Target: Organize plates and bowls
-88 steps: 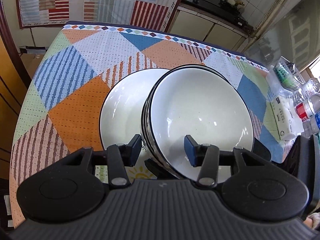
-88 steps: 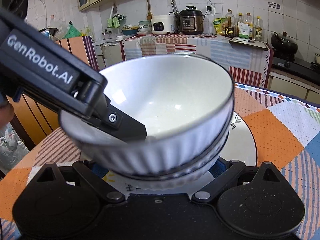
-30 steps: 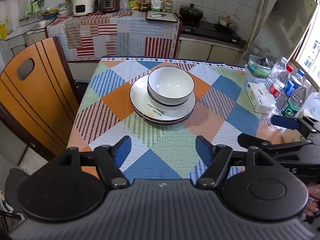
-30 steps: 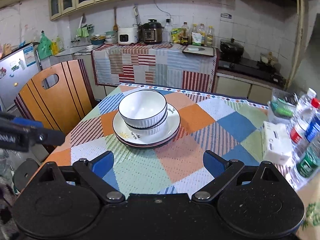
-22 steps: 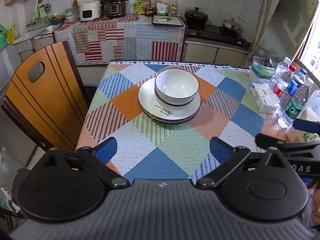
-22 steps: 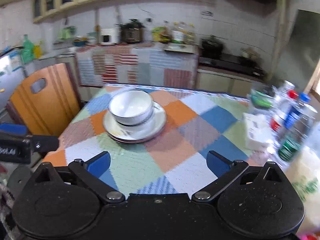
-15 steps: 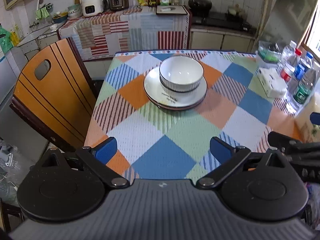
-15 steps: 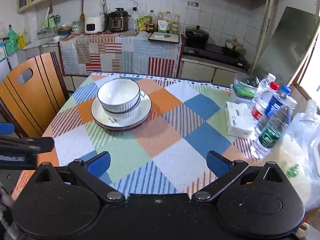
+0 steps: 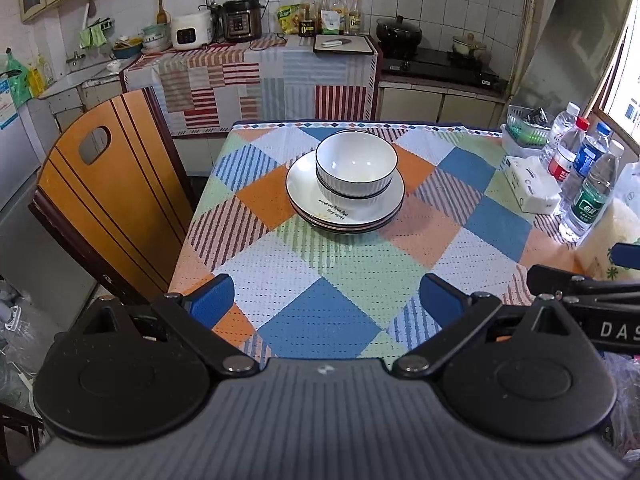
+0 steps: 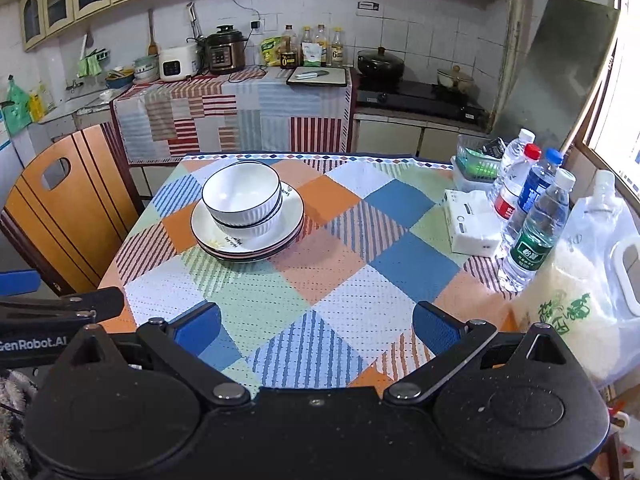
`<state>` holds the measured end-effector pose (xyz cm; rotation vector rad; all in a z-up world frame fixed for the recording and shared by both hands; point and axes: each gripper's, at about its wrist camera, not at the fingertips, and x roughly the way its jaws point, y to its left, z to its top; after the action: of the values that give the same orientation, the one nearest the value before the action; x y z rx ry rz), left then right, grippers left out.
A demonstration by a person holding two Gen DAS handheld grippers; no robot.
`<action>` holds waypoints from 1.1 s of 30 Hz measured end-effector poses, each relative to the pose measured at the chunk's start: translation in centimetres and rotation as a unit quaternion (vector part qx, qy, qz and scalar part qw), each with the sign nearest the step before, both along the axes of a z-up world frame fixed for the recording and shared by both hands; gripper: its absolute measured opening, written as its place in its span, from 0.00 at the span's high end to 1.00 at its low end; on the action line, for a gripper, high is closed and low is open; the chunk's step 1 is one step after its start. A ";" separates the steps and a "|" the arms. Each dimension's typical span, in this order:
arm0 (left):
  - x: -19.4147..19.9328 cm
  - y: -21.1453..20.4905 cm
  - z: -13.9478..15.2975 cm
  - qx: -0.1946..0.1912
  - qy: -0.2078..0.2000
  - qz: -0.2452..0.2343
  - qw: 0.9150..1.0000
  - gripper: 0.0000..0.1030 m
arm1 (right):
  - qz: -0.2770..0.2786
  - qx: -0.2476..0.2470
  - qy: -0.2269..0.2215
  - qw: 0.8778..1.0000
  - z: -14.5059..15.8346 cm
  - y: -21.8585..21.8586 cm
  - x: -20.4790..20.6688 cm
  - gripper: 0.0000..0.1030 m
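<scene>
White bowls (image 9: 356,168), two nested, top stacked plates (image 9: 344,212); both tongs (image 9: 326,298) (image 10: 316,326) gape wide, empty.

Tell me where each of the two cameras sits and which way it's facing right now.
Left wrist view: sits on the left tool, angled down over the near table edge toward the stacked bowls and plates; its own open fingers show, plus the right tool at right.
Right wrist view: sits on the right tool, same downward look; its own open fingers show, plus the left tool at left.
Shared: the bowls, plates, patchwork tablecloth, wooden chair, water bottles.
</scene>
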<state>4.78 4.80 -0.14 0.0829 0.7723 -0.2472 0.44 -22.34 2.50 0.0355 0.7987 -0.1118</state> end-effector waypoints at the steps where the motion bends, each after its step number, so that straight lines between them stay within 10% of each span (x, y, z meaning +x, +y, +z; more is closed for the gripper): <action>1: -0.1 -0.1 0.0 0.003 -0.002 0.000 1.000 0.02 | -0.001 0.000 0.001 1.000 -0.1 0.0 0.0 0.00; 33: -0.7 -0.8 0.1 0.012 -0.004 0.001 1.000 0.02 | -0.016 -0.007 -0.001 1.000 -0.1 -0.8 -0.6 0.00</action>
<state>4.08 4.04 -0.05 0.1067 0.7681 -0.2363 -0.13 -23.15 2.45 0.0354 0.7964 -0.1479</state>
